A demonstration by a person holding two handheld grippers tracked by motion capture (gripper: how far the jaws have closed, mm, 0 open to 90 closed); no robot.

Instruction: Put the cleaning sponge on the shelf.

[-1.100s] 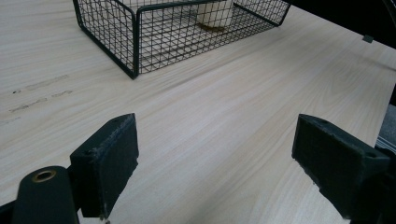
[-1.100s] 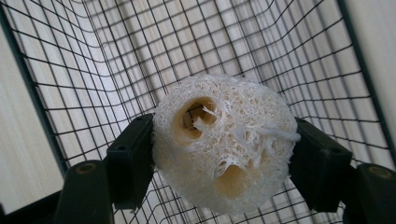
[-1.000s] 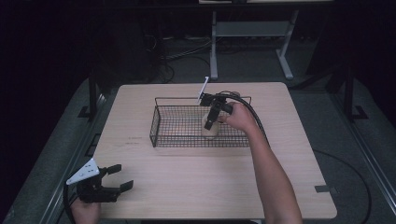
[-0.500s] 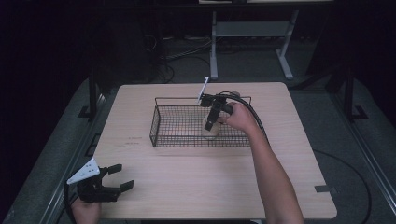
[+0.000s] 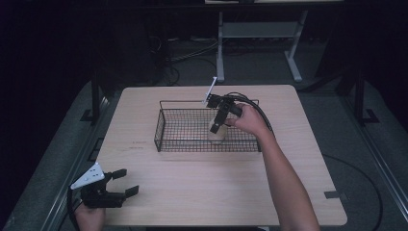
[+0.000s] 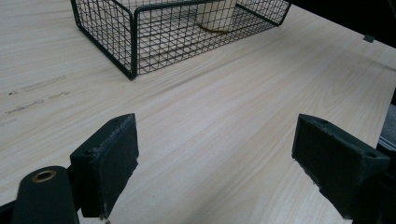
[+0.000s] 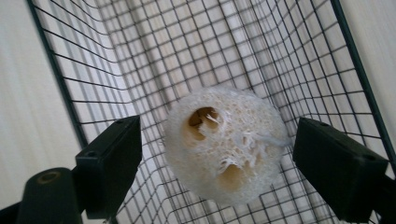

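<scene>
loofah [image 5: 217, 133] in wire basket [image 5: 166, 126] | basket on table [image 5: 192, 187] centre-back | left gripper [image 5: 126, 182] near-left corner

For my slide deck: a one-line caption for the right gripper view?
Right gripper open, jaws apart either side of a loofah piece standing in the wire basket.

right gripper [image 7: 217, 163] just popped its jaws open inside the wire basket [image 5: 166, 126]; loofah piece [image 7: 224, 144] sits loose between them, pads off it

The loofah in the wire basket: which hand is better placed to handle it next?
Right. The right tool hangs over the loofah inside the basket, its jaws having just opened around it. The left tool rests open at the table's near corner.
</scene>
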